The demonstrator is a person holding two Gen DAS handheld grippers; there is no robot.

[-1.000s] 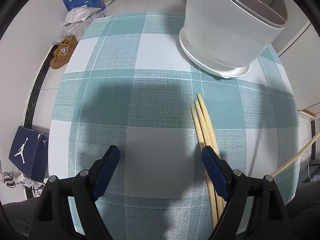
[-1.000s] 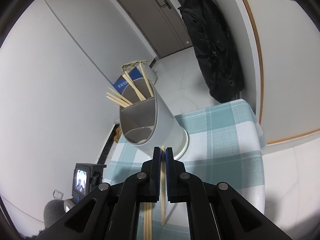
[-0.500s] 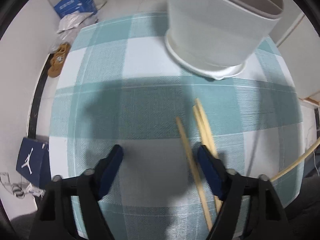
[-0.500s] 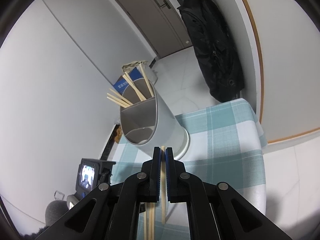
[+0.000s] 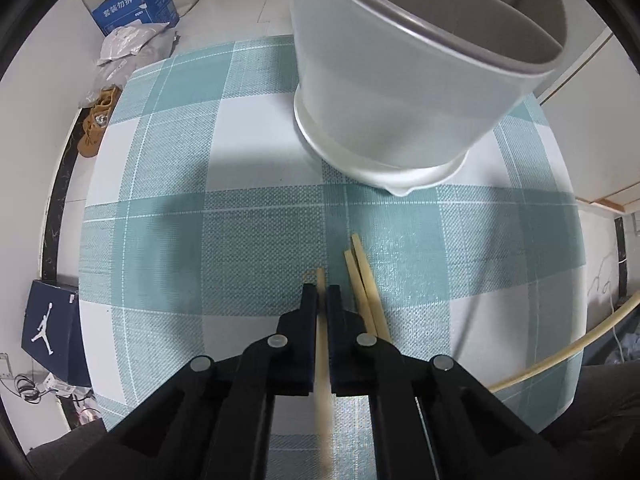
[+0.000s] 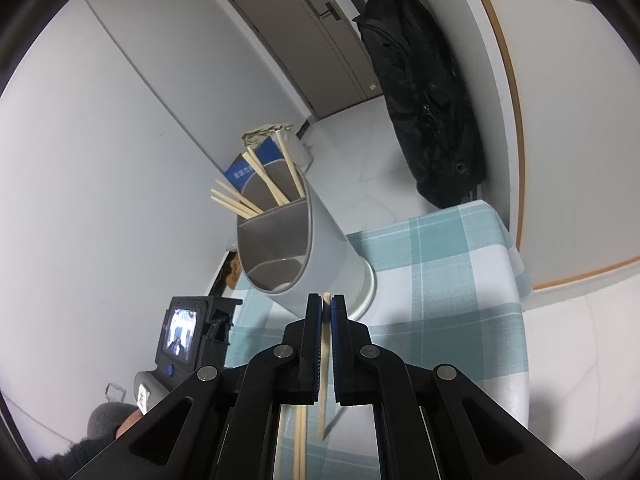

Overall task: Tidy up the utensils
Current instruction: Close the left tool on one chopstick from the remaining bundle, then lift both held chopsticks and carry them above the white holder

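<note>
The left tongs [image 5: 323,294] are closed on a single chopstick [image 5: 321,280] low over the checked surface [image 5: 168,184], with two loose chopsticks [image 5: 362,276] lying just to their right. The right tongs [image 6: 326,304] pinch another chopstick [image 6: 325,344], raised above the surface. Beyond both stands the white utensil holder [image 6: 320,240], its far compartment holding several chopsticks [image 6: 264,184], its near compartment facing the camera.

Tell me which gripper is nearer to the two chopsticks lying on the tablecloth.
Left. The left gripper, shut on one chopstick, sits low just left of the two loose chopsticks. The right gripper holds its own chopstick raised above the tablecloth.
</note>
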